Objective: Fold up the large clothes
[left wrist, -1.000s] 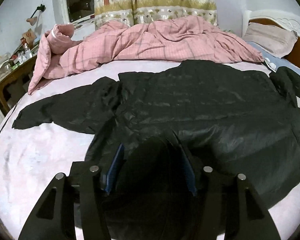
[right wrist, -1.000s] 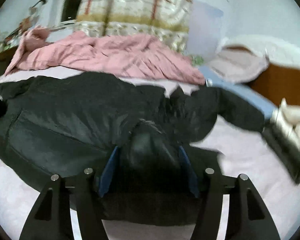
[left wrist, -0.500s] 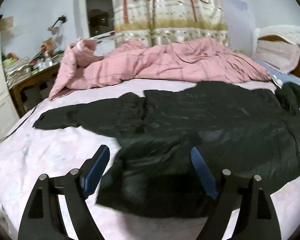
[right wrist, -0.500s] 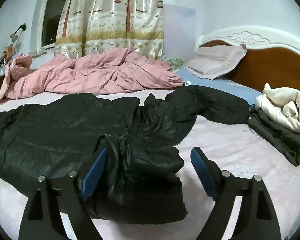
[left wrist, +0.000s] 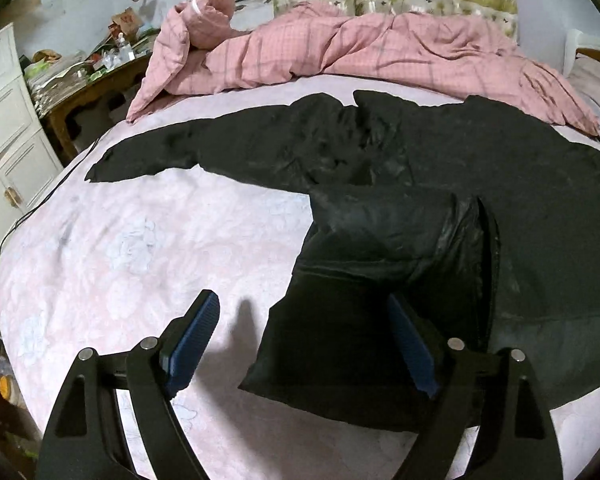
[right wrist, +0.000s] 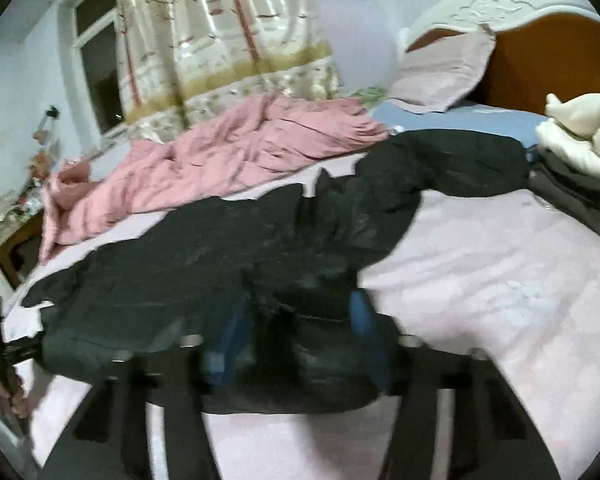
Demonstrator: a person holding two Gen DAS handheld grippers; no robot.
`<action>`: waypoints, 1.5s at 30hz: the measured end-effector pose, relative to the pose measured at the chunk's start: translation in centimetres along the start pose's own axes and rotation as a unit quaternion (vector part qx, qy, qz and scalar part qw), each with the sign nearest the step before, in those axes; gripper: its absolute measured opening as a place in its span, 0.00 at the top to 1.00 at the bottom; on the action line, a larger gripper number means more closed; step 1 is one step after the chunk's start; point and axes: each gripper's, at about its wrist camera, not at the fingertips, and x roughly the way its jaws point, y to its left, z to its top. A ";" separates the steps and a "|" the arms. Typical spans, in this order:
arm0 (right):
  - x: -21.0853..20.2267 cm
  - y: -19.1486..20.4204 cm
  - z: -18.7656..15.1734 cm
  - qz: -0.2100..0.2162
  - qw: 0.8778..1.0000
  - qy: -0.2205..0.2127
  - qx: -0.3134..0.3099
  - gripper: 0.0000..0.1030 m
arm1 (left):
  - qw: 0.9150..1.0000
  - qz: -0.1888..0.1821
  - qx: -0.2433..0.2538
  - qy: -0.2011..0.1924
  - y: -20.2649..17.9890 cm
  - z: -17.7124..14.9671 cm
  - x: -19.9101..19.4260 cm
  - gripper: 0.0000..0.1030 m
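A large black jacket (left wrist: pixel 460 184) lies spread on the pink bed sheet (left wrist: pixel 140 248), one sleeve (left wrist: pixel 160 152) stretched out to the left. My left gripper (left wrist: pixel 302 340) is open wide. The jacket's folded lower corner lies between its fingers, closer to the right pad, and neither pad presses on it. In the blurred right wrist view the jacket (right wrist: pixel 220 260) runs across the bed, its other sleeve (right wrist: pixel 460 160) toward the pillows. My right gripper (right wrist: pixel 296 336) has its jaws closing, a bunched fold of jacket filling the gap between the blue pads.
A rumpled pink quilt (left wrist: pixel 360 52) lies behind the jacket. A white cabinet (left wrist: pixel 4 128) and a cluttered wooden table (left wrist: pixel 84 76) stand left of the bed. Pillow (right wrist: pixel 440 72), wooden headboard (right wrist: pixel 540 60) and a pile of cream and dark clothes (right wrist: pixel 580 140) are at the right.
My left gripper let go of the jacket's hem, opened wide and shifted left. My right gripper released its bunch, opened, then narrowed again around a fold while the view tilted.
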 end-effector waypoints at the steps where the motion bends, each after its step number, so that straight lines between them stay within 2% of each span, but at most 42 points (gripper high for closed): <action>1: 0.9 0.1 0.1 -0.023 1.000 0.012 -0.015 0.65 | 1.000 0.002 0.001 0.000 -0.1 0.0 0.0 0.18; 2: 2.0 0.1 0.4 -0.041 0.998 0.023 -0.027 0.69 | 1.000 0.004 0.002 -0.002 -0.2 0.0 0.0 0.18; 4: 3.7 -0.3 1.3 -0.062 0.997 0.031 -0.027 0.69 | 1.000 0.009 0.006 -0.006 -0.4 -0.2 0.0 0.18; 6: 5.4 -1.3 2.4 -0.079 0.996 0.035 -0.009 0.69 | 1.000 0.012 0.009 -0.008 -0.7 -0.2 0.1 0.18; 10: 8.1 -3.6 2.4 -0.098 0.992 0.077 0.033 0.71 | 1.000 0.001 0.002 -0.009 -0.1 -0.2 0.1 0.18; 11: 7.7 -4.1 2.3 -0.085 0.992 0.073 0.057 0.72 | 1.000 -0.003 0.001 -0.011 0.0 -0.1 0.0 0.19; 13: 5.3 -4.6 2.4 -0.042 0.994 0.033 0.092 0.72 | 1.000 -0.012 0.001 -0.027 0.1 -0.1 -0.7 0.20; 16: 1.2 -3.6 2.7 -0.005 0.997 -0.036 0.075 0.72 | 0.995 -0.036 0.012 -0.095 -0.3 0.0 -3.7 0.21; 18: -1.1 -2.4 2.5 0.020 0.997 -0.064 0.047 0.72 | 0.984 -0.053 0.031 -0.166 -1.1 -0.2 -6.6 0.21; 19: -1.5 -1.8 2.3 0.044 0.996 -0.065 0.039 0.72 | 0.979 -0.062 0.037 -0.192 -1.4 -0.3 -7.6 0.21; 21: -1.3 -0.4 2.2 0.087 0.995 -0.048 0.025 0.72 | 0.970 -0.092 0.053 -0.219 -2.4 -0.7 -9.1 0.21; 22: -0.8 0.6 2.0 0.098 0.994 -0.037 0.016 0.71 | 0.968 -0.108 0.061 -0.216 -3.0 -0.7 -9.3 0.21; 23: -0.3 1.4 1.9 0.099 0.995 -0.027 0.009 0.65 | 0.968 -0.124 0.071 -0.208 -3.7 -0.7 -9.3 0.21; 24: 0.4 2.5 1.5 0.093 0.996 -0.010 0.000 0.43 | 0.968 -0.135 0.079 -0.196 -4.6 -0.8 -9.0 0.21; 25: 1.2 3.4 1.2 0.085 0.996 0.002 -0.004 0.30 | 0.969 -0.143 0.083 -0.185 -5.3 -0.9 -8.6 0.21; 26: 1.8 4.2 0.8 0.082 0.997 0.009 -0.006 0.22 | 0.969 -0.152 0.086 -0.175 -5.9 -0.9 -8.2 0.21; 28: 3.2 5.5 0.3 0.076 0.996 0.035 -0.017 0.22 | 0.971 -0.168 0.093 -0.145 -7.1 -0.9 -7.1 0.21; 30: 5.0 6.2 -0.4 0.048 0.996 0.068 -0.041 0.22 | 0.974 -0.169 0.097 -0.114 -8.0 -0.9 -5.7 0.21; 33: 7.5 6.7 -1.8 0.026 0.991 0.118 -0.066 0.22 | 0.979 -0.165 0.097 -0.072 -9.0 -1.1 -3.6 0.19; 35: 8.0 6.8 -2.0 0.022 0.990 0.122 -0.072 0.22 | 0.980 -0.150 0.113 -0.063 -9.9 -1.7 -3.3 0.19; 41: 8.5 7.1 -2.3 0.015 0.987 0.135 -0.082 0.20 | 0.981 -0.129 0.133 -0.065 -11.1 -2.3 -3.2 0.19; 43: 7.7 7.0 -2.1 0.016 0.990 0.117 -0.073 0.20 | 0.980 -0.133 0.125 -0.078 -10.5 -2.2 -3.7 0.22; 45: 6.1 6.8 -1.7 0.026 0.993 0.091 -0.064 0.20 | 0.977 -0.145 0.108 -0.112 -9.7 -2.1 -5.2 0.24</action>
